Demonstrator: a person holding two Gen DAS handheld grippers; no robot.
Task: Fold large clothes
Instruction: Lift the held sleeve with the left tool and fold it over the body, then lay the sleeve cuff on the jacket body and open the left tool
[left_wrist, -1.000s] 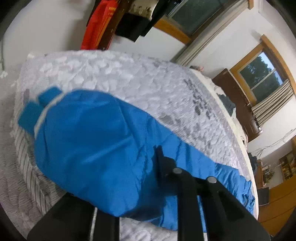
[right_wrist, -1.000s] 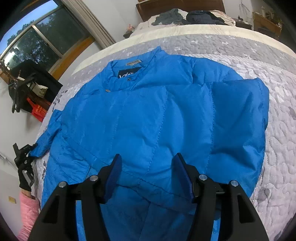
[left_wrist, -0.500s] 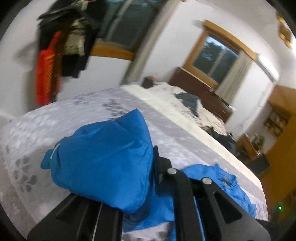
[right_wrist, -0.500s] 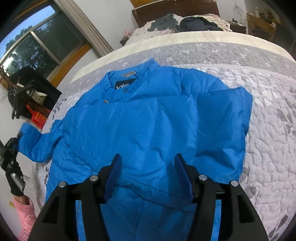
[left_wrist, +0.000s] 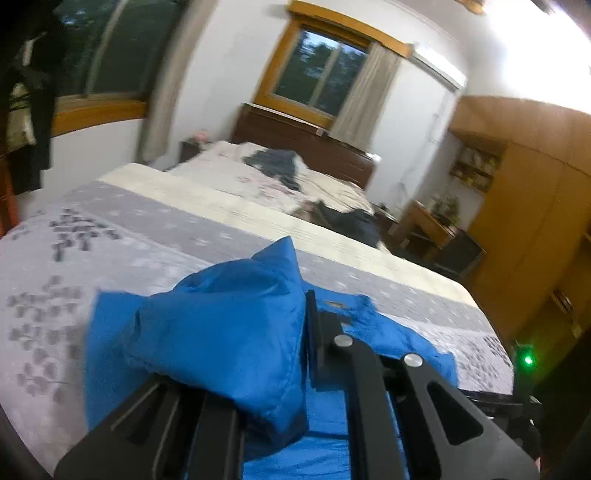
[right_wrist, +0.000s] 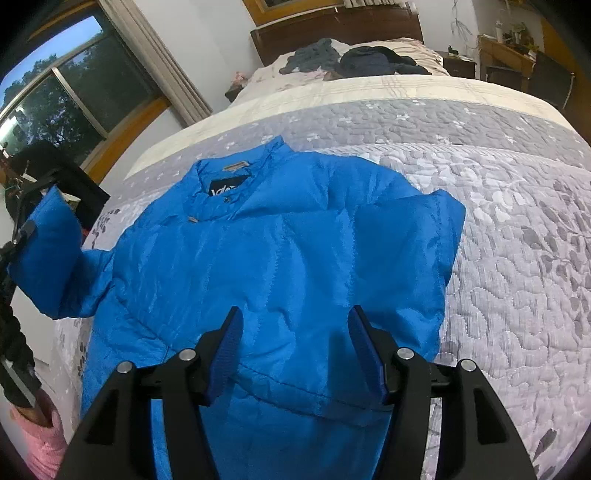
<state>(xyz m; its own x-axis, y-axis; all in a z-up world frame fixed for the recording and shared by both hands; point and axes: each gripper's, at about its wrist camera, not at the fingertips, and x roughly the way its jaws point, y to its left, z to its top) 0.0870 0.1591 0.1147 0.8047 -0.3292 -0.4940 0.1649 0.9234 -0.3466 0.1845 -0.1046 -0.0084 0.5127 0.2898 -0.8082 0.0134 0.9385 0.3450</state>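
A blue puffer jacket lies front-up on the grey quilted bed, its collar toward the far side. One sleeve is folded in over the body. My left gripper is shut on the other sleeve and holds it up off the quilt; the sleeve hides one finger. From the right wrist view this raised sleeve hangs at the jacket's left side, with the left gripper at the frame edge. My right gripper hovers open over the jacket's lower body, holding nothing.
Beyond the cream strip of bedding, a second bed with dark clothes stands against a brown headboard. Windows are on the left, hanging clothes by the wall, and a wooden wardrobe and desk on the right. A pink sleeve shows low left.
The left gripper has lifted the sleeve from the bed's edge and swung it up toward the jacket's body. The right gripper has stayed open, backing off slightly.
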